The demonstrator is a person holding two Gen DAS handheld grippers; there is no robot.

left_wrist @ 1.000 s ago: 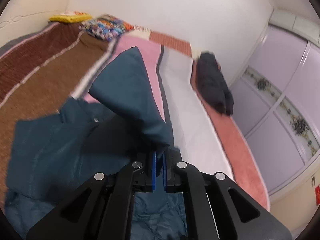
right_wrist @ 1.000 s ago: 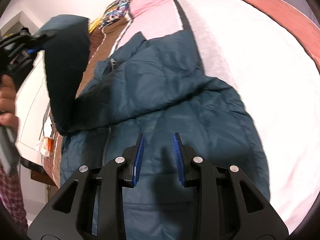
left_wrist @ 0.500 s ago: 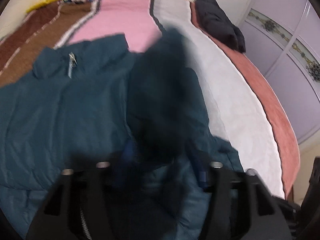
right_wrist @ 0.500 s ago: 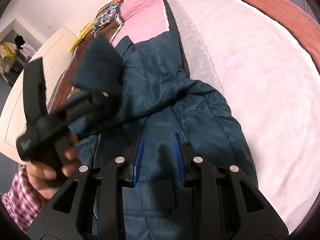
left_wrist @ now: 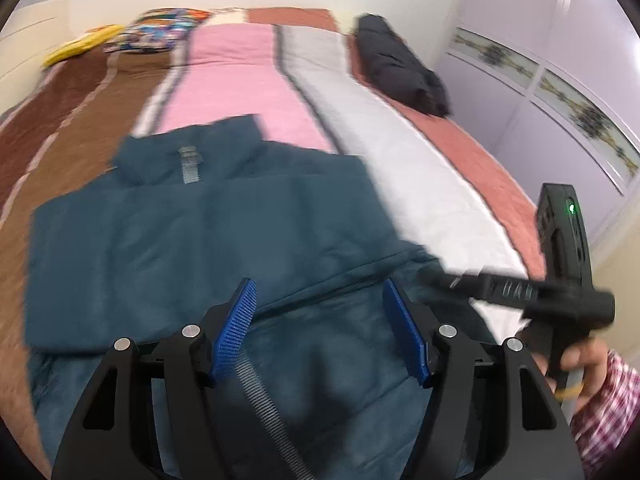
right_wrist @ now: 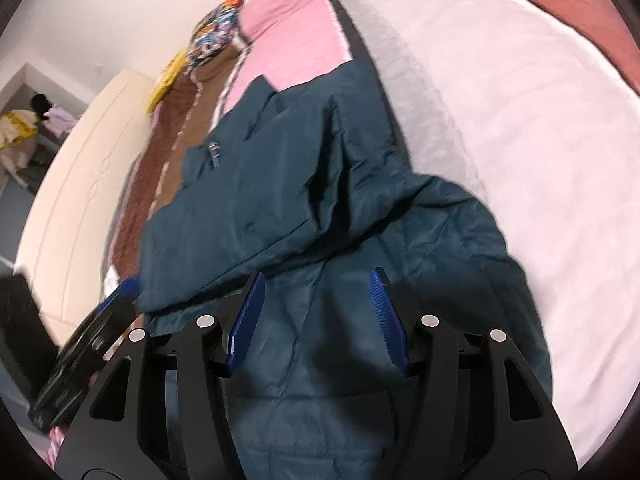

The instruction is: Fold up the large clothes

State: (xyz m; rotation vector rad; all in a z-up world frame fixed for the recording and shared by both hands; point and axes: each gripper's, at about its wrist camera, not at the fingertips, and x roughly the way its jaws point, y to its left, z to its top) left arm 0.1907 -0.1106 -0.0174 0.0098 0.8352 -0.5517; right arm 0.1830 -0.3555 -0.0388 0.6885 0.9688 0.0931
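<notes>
Left wrist view has our left gripper point(left_wrist: 320, 328) spread wide, holding nothing, over the teal jacket point(left_wrist: 192, 232) lying flat on the striped bedspread point(left_wrist: 244, 68). Collar points away from us, so its long axis runs straight ahead. Our right gripper point(right_wrist: 316, 316) is spread too, nearer the bulging unfolded right side, so we'd guess it grabs next.

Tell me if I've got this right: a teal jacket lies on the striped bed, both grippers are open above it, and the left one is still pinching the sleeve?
Not quite. The left gripper holds nothing: the left wrist view shows its blue pads spread apart with only the flat teal jacket beyond them. The rest stands: the jacket lies on the striped bed, and the right gripper is open too.
</notes>
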